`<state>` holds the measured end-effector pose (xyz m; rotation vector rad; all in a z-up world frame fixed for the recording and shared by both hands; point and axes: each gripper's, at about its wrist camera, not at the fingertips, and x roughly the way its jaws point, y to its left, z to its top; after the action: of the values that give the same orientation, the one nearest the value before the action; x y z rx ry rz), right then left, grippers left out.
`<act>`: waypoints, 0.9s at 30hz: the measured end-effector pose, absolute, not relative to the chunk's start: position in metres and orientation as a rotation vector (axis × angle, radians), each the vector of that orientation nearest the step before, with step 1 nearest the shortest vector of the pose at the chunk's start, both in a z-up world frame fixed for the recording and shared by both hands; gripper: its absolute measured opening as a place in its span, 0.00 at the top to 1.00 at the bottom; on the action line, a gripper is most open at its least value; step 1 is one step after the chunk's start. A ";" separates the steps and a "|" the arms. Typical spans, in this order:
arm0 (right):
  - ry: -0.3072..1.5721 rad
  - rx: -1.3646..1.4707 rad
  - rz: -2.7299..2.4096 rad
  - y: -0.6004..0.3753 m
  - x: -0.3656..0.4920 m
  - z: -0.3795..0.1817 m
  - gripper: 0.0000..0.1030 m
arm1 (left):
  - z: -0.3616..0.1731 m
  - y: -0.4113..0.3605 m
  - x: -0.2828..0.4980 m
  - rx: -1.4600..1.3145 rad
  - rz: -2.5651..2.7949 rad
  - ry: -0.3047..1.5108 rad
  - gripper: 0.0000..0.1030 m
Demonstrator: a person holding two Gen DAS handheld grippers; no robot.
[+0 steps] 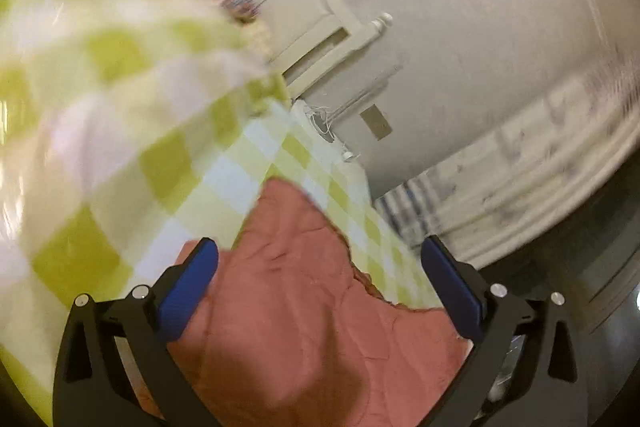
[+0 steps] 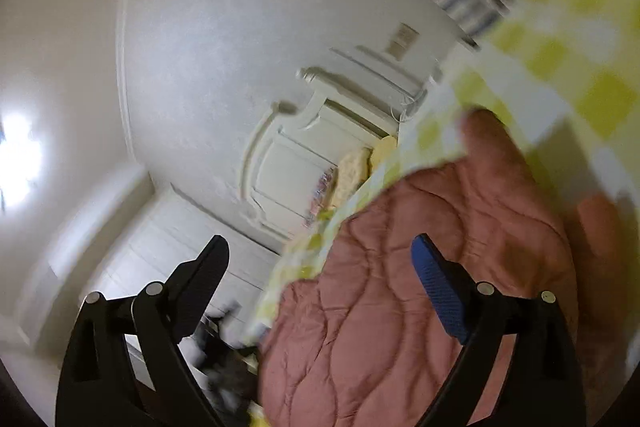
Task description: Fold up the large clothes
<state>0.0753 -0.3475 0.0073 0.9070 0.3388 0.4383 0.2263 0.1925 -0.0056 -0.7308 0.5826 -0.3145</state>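
Note:
A large cloth checked in green and white fills the left of the left wrist view, blurred, over a pink quilted cover on the bed. My left gripper stands wide open above the pink cover, with nothing pressed between its blue pads. In the right wrist view the checked cloth lies at the upper right, draped over the same pink quilted cover. My right gripper is open too, its right finger over the pink cover and its left finger beyond the bed's edge.
A cream headboard and a pale wall stand behind the bed. A striped fabric shows past the bed's edge. In the right wrist view a bright light glares at left, and dark clutter lies below the bed edge.

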 end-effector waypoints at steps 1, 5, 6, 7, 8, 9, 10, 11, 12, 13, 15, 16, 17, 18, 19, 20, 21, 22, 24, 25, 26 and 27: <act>0.364 0.830 0.421 -0.338 0.078 0.023 0.13 | 0.012 0.179 0.224 -0.636 -0.302 0.568 0.02; 0.473 0.448 0.261 -0.275 0.103 0.080 0.05 | 0.073 0.095 0.217 -0.140 -0.179 0.508 0.02; 0.499 0.353 0.203 -0.256 0.107 0.085 0.05 | 0.075 0.076 0.219 -0.049 -0.156 0.502 0.02; 0.533 0.271 0.149 -0.240 0.120 0.087 0.05 | 0.076 0.059 0.220 0.029 -0.143 0.503 0.02; 0.558 0.224 0.121 -0.230 0.126 0.083 0.05 | 0.072 0.045 0.226 0.095 -0.134 0.512 0.02; 0.602 0.148 0.086 -0.214 0.139 0.072 0.05 | 0.062 0.029 0.234 0.168 -0.114 0.532 0.02; 0.641 0.090 0.060 -0.203 0.151 0.060 0.05 | 0.049 0.020 0.242 0.224 -0.094 0.555 0.02; 0.687 0.021 0.033 -0.193 0.158 0.038 0.05 | 0.038 0.014 0.247 0.264 -0.076 0.574 0.02; 0.752 -0.088 -0.023 -0.183 0.172 0.008 0.05 | 0.014 0.009 0.259 0.325 -0.037 0.604 0.02; 0.830 -0.170 -0.073 -0.179 0.176 -0.031 0.04 | -0.004 0.008 0.269 0.359 -0.012 0.636 0.02; 0.865 -0.034 -0.042 -0.198 0.182 -0.057 0.04 | -0.048 0.023 0.293 0.332 -0.007 0.791 0.02; 0.881 -0.007 -0.045 -0.203 0.184 -0.056 0.04 | -0.052 0.034 0.300 0.258 -0.023 0.830 0.02; 0.894 0.004 -0.039 -0.207 0.183 -0.058 0.04 | -0.051 0.041 0.301 0.228 -0.022 0.828 0.02; 0.902 0.014 -0.031 -0.209 0.183 -0.059 0.04 | -0.050 0.047 0.303 0.201 -0.026 0.829 0.02; 0.904 0.018 -0.028 -0.209 0.181 -0.059 0.04 | -0.053 0.049 0.305 0.196 -0.033 0.846 0.02; 0.903 0.020 -0.027 -0.209 0.179 -0.060 0.04 | -0.055 0.047 0.305 0.199 -0.034 0.851 0.02; 0.898 0.017 -0.029 -0.209 0.177 -0.060 0.04 | -0.056 0.047 0.305 0.202 -0.029 0.845 0.02; 0.889 0.015 -0.031 -0.209 0.176 -0.059 0.04 | -0.056 0.045 0.304 0.208 -0.022 0.838 0.02; 0.880 0.022 -0.024 -0.210 0.174 -0.058 0.04 | -0.056 0.044 0.303 0.219 -0.008 0.825 0.02; 0.884 0.032 -0.014 -0.212 0.173 -0.057 0.04 | -0.057 0.043 0.301 0.223 -0.003 0.820 0.02; 0.891 0.042 -0.008 -0.210 0.171 -0.053 0.05 | -0.055 0.045 0.297 0.223 -0.001 0.817 0.02; 0.893 0.055 -0.018 -0.211 0.169 -0.046 0.05 | -0.050 0.042 0.293 0.223 0.001 0.817 0.02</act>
<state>0.1690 -0.2114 -0.0461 0.0552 0.8932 -0.0183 0.2926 0.0422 -0.0497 0.2230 0.8166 0.0009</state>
